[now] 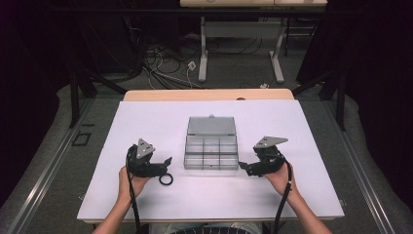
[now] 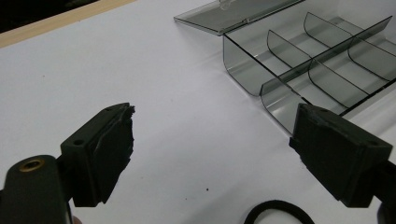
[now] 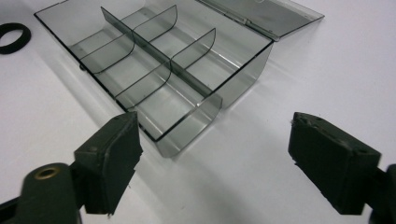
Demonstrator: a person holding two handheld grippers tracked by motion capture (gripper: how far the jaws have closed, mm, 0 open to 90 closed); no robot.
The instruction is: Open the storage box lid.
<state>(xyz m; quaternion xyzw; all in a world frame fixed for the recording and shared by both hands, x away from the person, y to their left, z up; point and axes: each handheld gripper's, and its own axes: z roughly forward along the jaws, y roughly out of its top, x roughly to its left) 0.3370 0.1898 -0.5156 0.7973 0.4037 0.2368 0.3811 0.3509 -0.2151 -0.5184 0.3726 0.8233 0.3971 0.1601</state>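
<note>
A clear grey compartment box (image 1: 211, 152) lies open in the middle of the white table, its lid (image 1: 211, 126) folded flat behind it; its compartments look empty (image 3: 154, 70). A black ring (image 1: 166, 179) lies on the table left of the box, also seen near the jaws in the left gripper view (image 2: 279, 213) and far off in the right gripper view (image 3: 13, 37). My left gripper (image 1: 168, 161) is open, just beside the ring, holding nothing. On the box's right side my right gripper (image 1: 243, 167) stands open and empty, its jaws facing the box corner (image 3: 191, 133).
The white sheet (image 1: 146, 122) covers most of the table, with a wooden edge (image 1: 209, 94) at the back. Beyond it are a desk frame (image 1: 241, 44) and cables on the floor (image 1: 160, 68).
</note>
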